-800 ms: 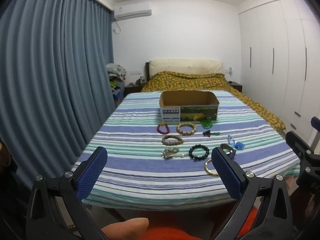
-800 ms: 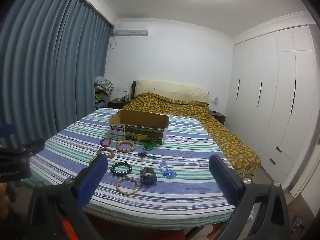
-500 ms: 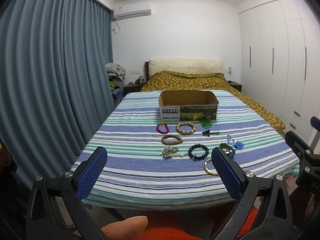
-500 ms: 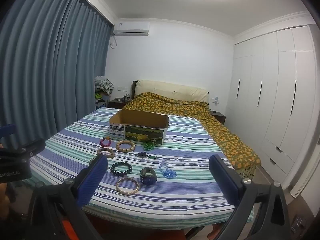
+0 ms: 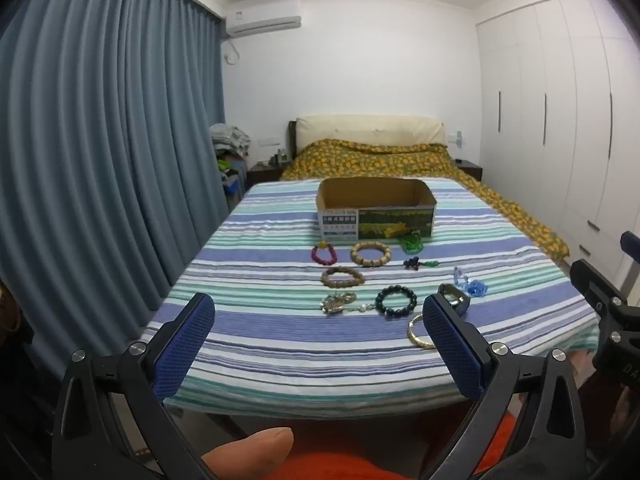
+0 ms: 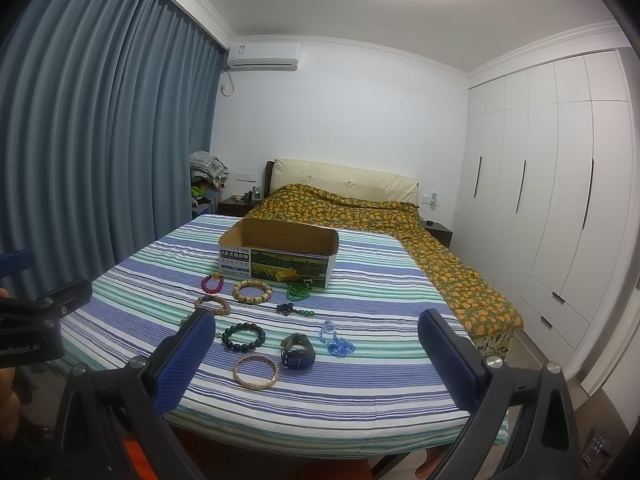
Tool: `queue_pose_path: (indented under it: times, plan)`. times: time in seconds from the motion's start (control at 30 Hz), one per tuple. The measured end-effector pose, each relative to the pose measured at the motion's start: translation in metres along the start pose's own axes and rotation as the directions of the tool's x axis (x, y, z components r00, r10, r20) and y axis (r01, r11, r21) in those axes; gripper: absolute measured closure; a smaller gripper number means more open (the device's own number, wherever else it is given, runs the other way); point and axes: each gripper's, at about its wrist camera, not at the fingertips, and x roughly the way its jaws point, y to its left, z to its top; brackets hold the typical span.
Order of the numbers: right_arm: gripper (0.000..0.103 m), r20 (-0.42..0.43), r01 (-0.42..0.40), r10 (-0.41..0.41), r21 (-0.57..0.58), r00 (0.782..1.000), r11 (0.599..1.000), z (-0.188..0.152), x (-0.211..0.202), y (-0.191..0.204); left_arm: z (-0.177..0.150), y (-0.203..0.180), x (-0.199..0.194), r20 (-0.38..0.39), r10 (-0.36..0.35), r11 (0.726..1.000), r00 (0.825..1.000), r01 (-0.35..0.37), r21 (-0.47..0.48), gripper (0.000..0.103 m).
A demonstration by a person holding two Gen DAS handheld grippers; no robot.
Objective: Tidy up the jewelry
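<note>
Bedroom w/ blue curtains [image 6: 100, 128] on the left, white wardrobe [image 6: 560, 208] on the right, bed w/ yellow-patterned cover [image 6: 360, 212] at the far wall. Nearer, a table under a striped cloth [image 6: 360, 376] carries the jewelry, all spread in front of an open cardboard box [image 6: 280, 252] that sits toward the far side. Just near the box: pink bead bracelet [image 6: 212, 283] at left, tan wooden bead bracelet [image 6: 252, 291] beside it, green bead piece [image 6: 298, 291] touching or almost touching the box front. Next row nearer: brown bead bracelet [image 6: 212, 305] and a dark bead strand w/ green end [image 6: 294, 311]. Nearest row: silver pendant/keychain piece [image 5: 338, 303] at left, black bead bracelet [image 6: 244, 338], dark watch [image 6: 297, 351], clear blue trinkets [image 6: 336, 340] at right, gold bangle [image 6: 256, 372] closest to the near edge. Items lie apart, none in the box as far as can be seen. Left gripper [image 5: 318, 342] is spread fully wide, nothing between its blue pads, hovering short of the near table edge, touching nothing; a fingertip [image 5: 256, 450] shows below it. Right gripper [image 6: 316, 354] is likewise spread fully wide, holding nothing, clear of the table. Each gripper's body shows at the edge of the other's view.
</note>
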Motion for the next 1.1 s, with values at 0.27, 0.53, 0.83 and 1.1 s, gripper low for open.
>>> queue_pose_path:
  times: [0.27,0.53,0.83,1.1]
  plan:
    - [0.000,0.000,0.001,-0.001,0.000,1.000,1.000,0.0000,0.0003,0.0017,-0.0038,-0.0025,-0.0003,-0.003,-0.002,1.000,1.000,0.002,0.004,0.000]
    - [0.000,-0.002,0.000,0.000,0.001,1.000,1.000,-0.0019,0.0023,0.0018,-0.0046,-0.0044,-0.0023,-0.006,-0.002,1.000,1.000,0.002,0.006,0.000]
    - [0.000,-0.002,0.000,0.000,0.002,1.000,1.000,-0.0031,0.0027,0.0043,-0.0037,-0.0029,-0.0035,-0.009,-0.005,1.000,1.000,0.005,0.006,0.000]
    - [0.000,-0.002,0.001,-0.001,0.003,1.000,1.000,-0.0026,0.0030,0.0035,-0.0030,-0.0022,-0.0036,-0.011,-0.005,1.000,1.000,0.005,0.006,0.000]
